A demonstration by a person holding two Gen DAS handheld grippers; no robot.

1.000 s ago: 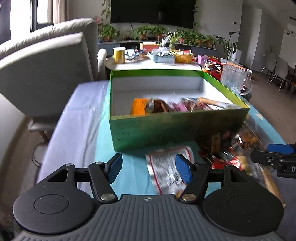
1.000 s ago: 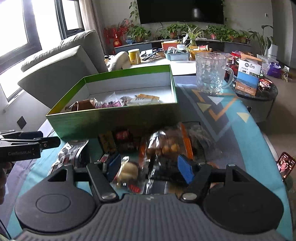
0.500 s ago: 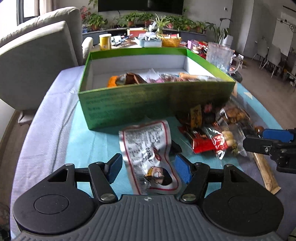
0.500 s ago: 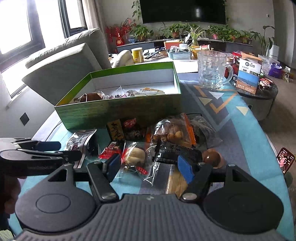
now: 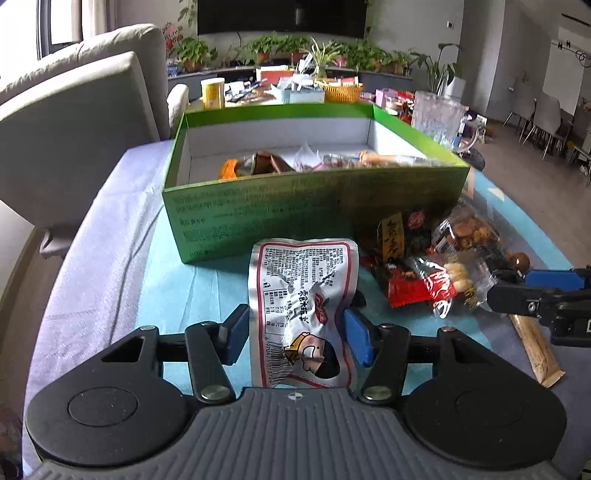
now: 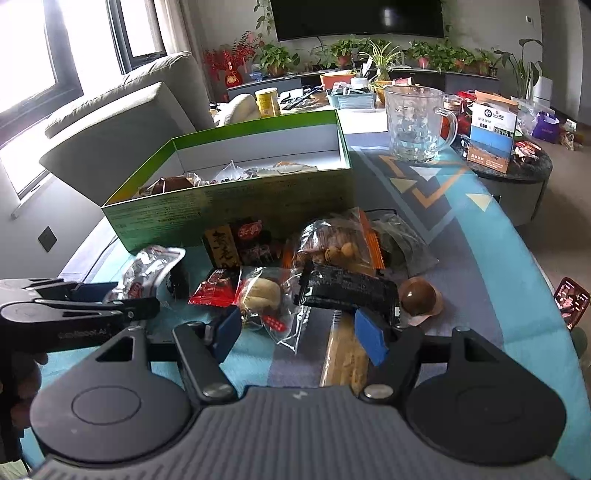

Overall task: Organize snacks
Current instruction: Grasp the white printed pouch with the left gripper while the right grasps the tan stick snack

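Setting: a home living room. Beyond the fingers, a grey sofa (image 6: 122, 122) to the left, a wall-mounted TV (image 6: 356, 18) straight ahead above a row of potted plants (image 6: 424, 51), dining chairs (image 5: 535, 114) far right (open-plan layout), and a cluttered coffee table (image 6: 369, 110).

Green box (image 5: 295, 206) near wall hides most snacks inside. Silver packet (image 5: 306, 306) bottom edge hidden behind left gripper body. Phone (image 6: 570, 301) cut off by fisheye rim. Packet print too small to read.
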